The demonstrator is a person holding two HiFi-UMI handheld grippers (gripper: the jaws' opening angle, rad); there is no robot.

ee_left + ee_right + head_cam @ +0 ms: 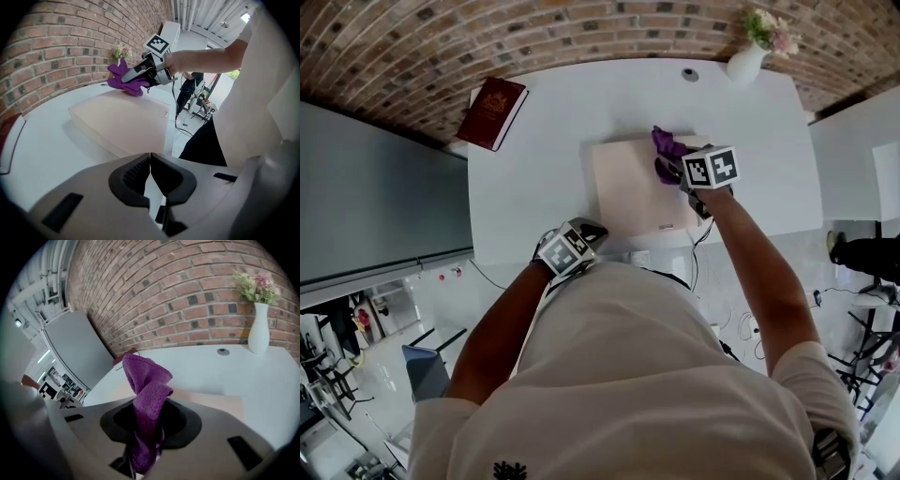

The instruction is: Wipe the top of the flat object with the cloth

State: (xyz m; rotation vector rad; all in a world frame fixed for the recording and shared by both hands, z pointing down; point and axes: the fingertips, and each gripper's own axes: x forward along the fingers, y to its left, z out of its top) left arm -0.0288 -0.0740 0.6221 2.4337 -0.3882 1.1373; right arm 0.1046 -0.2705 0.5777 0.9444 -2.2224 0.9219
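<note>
A flat pale beige slab [633,183] lies on the white table [544,169], right of its middle. My right gripper [668,169] is shut on a purple cloth [667,145], which it holds just above the slab's far right corner. From the left gripper view the cloth [125,79] hangs bunched over the slab [122,119]. In the right gripper view the cloth [146,401] stands up between the jaws, with the slab [220,401] below. My left gripper [592,232] is shut on nothing at the table's near edge, left of the slab.
A dark red book [492,112] lies at the table's far left corner. A white vase with flowers [748,58] stands at the far right, next to a small round grommet [690,74]. A brick wall [581,23] runs behind the table.
</note>
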